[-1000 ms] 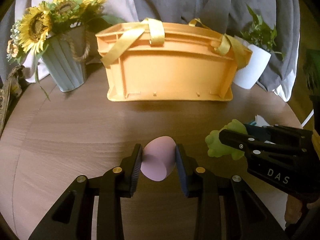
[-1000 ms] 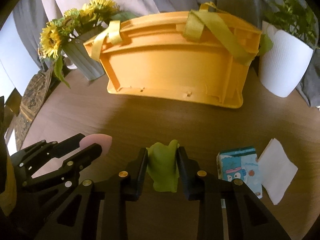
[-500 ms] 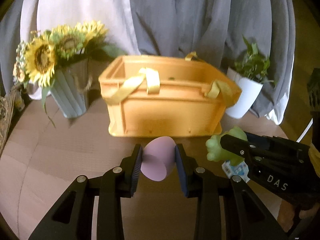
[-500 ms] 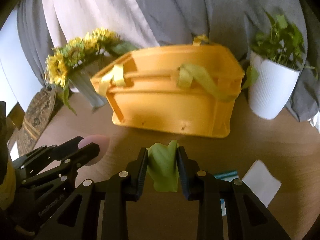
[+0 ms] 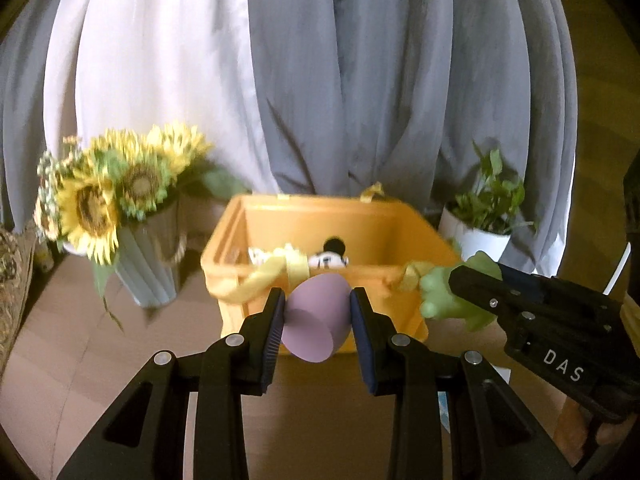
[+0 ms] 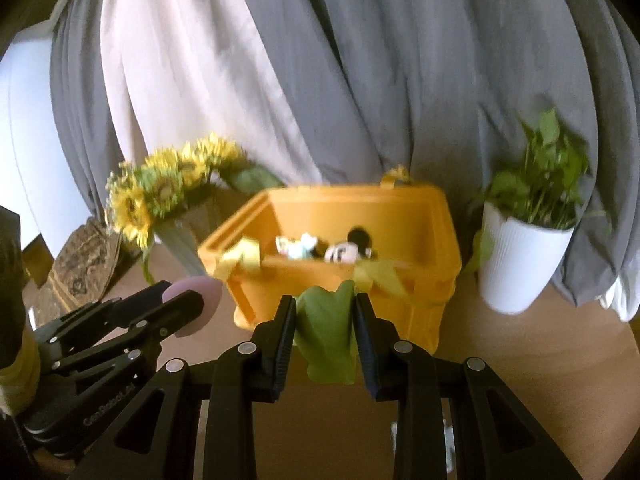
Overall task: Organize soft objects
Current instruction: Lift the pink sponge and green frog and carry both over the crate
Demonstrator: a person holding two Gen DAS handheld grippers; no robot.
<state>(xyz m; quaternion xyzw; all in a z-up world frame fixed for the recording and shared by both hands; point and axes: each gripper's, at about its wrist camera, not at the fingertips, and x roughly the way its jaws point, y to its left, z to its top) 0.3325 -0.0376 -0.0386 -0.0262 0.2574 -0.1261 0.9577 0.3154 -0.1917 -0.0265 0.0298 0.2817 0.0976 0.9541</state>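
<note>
My left gripper point(image 5: 318, 320) is shut on a pink egg-shaped sponge point(image 5: 314, 322), held in the air in front of the orange basket point(image 5: 404, 220). My right gripper point(image 6: 324, 328) is shut on a green soft toy point(image 6: 326, 338), held at about the same height to the right; it shows in the left wrist view point(image 5: 448, 300) too. The basket point(image 6: 440, 216) has yellow handles and holds a Mickey plush point(image 6: 346, 250) and other small soft toys point(image 6: 298, 246). The left gripper with the sponge point(image 6: 200, 304) shows at the left of the right wrist view.
A vase of sunflowers point(image 5: 116, 208) stands left of the basket and a white potted plant point(image 6: 528, 240) to its right, all on a round wooden table point(image 5: 80, 360). Grey and white curtains point(image 5: 320, 80) hang behind.
Both grippers have risen with their toys, from table level to above the basket's rim. The basket's inside and the toys in it have come into view.
</note>
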